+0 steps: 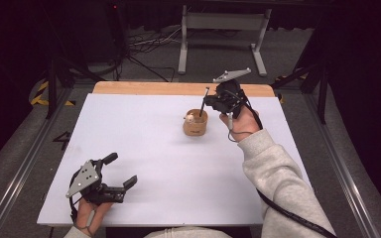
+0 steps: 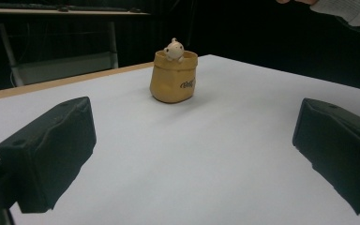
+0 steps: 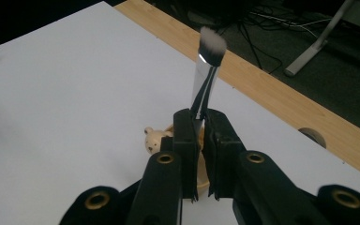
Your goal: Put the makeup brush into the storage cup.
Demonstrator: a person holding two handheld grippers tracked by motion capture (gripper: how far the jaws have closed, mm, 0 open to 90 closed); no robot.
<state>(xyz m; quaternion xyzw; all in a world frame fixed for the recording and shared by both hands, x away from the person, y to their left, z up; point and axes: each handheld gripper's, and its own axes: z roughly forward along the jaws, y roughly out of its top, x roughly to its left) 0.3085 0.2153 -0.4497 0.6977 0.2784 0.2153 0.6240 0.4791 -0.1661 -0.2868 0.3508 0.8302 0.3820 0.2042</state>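
Observation:
A tan pouch [image 1: 195, 126] with a small bear figure [image 1: 191, 118] at its rim stands on the white board [image 1: 168, 163], right of centre towards the far edge. My right gripper [image 1: 207, 102] hovers just above the pouch, shut on a makeup brush [image 1: 204, 100]. In the right gripper view the right gripper [image 3: 200, 119] pinches the brush's handle; the brush [image 3: 206, 70] stands bristles up, and the pouch [image 3: 199, 140] and bear [image 3: 152, 138] lie below. My left gripper [image 1: 122, 169] rests open at the near left, holding nothing. In its view the left gripper [image 2: 192, 126] faces the pouch [image 2: 174, 79].
A wooden strip [image 1: 178, 88] runs along the board's far edge. Beyond it stand a metal frame [image 1: 223, 29] and cables on the floor. Rails flank the table on both sides. A grey sleeve [image 1: 278, 178] crosses the board's right side.

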